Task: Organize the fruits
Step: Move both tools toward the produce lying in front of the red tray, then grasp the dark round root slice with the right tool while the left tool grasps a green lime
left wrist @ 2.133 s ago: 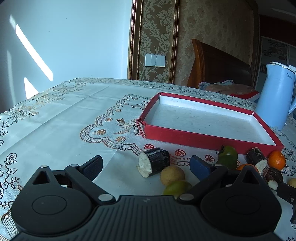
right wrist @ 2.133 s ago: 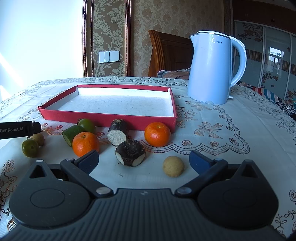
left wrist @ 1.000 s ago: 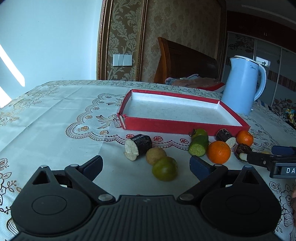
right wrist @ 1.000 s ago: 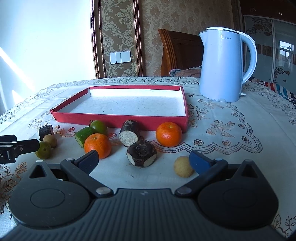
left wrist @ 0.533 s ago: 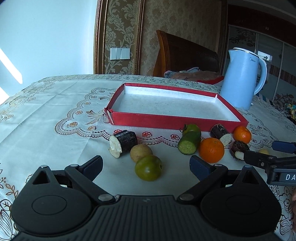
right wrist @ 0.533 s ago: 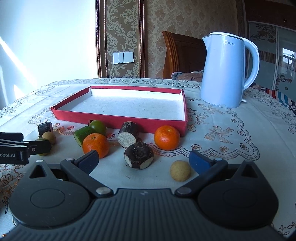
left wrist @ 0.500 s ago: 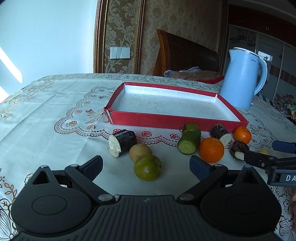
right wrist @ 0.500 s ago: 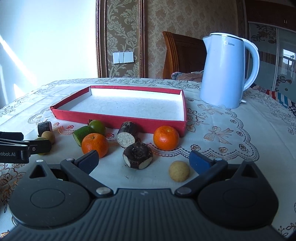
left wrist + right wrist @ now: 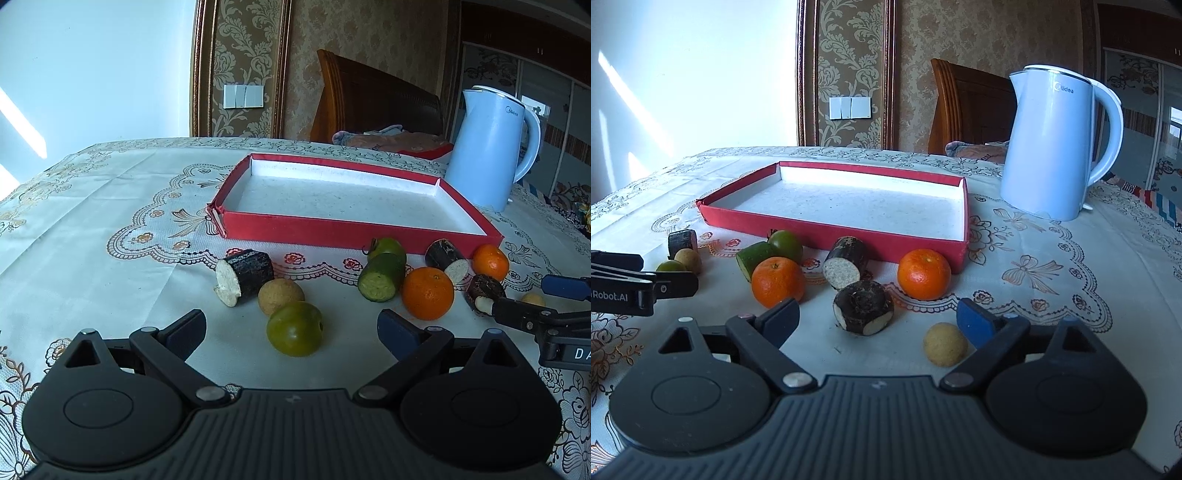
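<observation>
At the bottom of the left wrist view the left tongs (image 9: 291, 326) stood wide apart and empty, with a green plum-like fruit (image 9: 294, 328) lying on the table (image 9: 92, 236) almost between their tips. Just beyond it sat a small tan fruit (image 9: 280, 295), touching a dark-skinned, white-fleshed cut piece (image 9: 243, 275). In the right wrist view the right tongs (image 9: 877, 317) were likewise spread and holding nothing; a second dark cut chunk (image 9: 863, 307) lay between the tips, and a pale round fruit (image 9: 945, 344) rested against the blue right pad.

Further up the frame lay two tangerines (image 9: 778, 281) (image 9: 924, 273), a cucumber stub (image 9: 755, 256) and another green fruit (image 9: 785, 245) near the wall of the red tray (image 9: 831, 236), which held no fruit at all, so sorting seemed barely begun. A blue kettle (image 9: 1056, 147) stood at the upper right.

The round fruits looked likely to roll: tongs closing off-centre on the green one could squirt it sideways into the tan fruit. The right tongs might nudge the pale fruit away while taking the chunk. The two pairs of tongs were close enough to collide.
</observation>
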Demonstrator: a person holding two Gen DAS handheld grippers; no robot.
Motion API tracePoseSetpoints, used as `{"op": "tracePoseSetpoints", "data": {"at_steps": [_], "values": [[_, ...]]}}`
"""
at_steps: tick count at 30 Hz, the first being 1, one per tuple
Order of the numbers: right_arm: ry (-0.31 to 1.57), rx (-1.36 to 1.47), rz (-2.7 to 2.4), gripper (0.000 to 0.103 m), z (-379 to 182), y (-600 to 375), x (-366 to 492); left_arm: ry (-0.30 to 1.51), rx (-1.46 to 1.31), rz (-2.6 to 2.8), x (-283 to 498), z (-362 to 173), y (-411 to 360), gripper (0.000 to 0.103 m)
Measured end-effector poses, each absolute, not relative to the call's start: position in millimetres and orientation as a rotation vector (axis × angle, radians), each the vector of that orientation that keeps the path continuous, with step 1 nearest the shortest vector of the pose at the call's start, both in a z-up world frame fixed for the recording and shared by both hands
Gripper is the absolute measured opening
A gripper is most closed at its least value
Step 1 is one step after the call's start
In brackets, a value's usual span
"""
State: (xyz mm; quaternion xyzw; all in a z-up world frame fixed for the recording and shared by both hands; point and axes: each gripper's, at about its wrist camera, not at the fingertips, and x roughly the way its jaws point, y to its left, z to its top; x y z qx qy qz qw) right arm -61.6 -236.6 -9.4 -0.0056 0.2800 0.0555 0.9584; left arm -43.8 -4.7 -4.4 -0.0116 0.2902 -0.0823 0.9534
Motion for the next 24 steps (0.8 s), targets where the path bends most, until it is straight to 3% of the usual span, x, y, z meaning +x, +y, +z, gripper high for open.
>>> {"op": "tracePoseSetpoints", "data": {"at_steps": [4,8,17,20,24], "values": [[0.574,-0.015,0.127,0.091,-10,-236,-59,0.611,-0.024,-0.119,-40,-6,-6,0.1],[0.589,-0.032,0.142,0.083,-11,-234,-54,0.631,-0.029,-0.083,-36,-7,-8,0.1],[0.618,-0.016,0.166,0.078,-13,-237,-44,0.65,-0.036,-0.059,-32,-9,-9,0.1],[0.642,-0.011,0.179,0.069,-14,-238,-37,0.654,-0.03,-0.058,-32,-9,-10,0.1],[0.671,-0.006,0.201,0.068,-17,-238,-29,0.659,-0.02,-0.053,-32,-9,-13,0.1]]}}
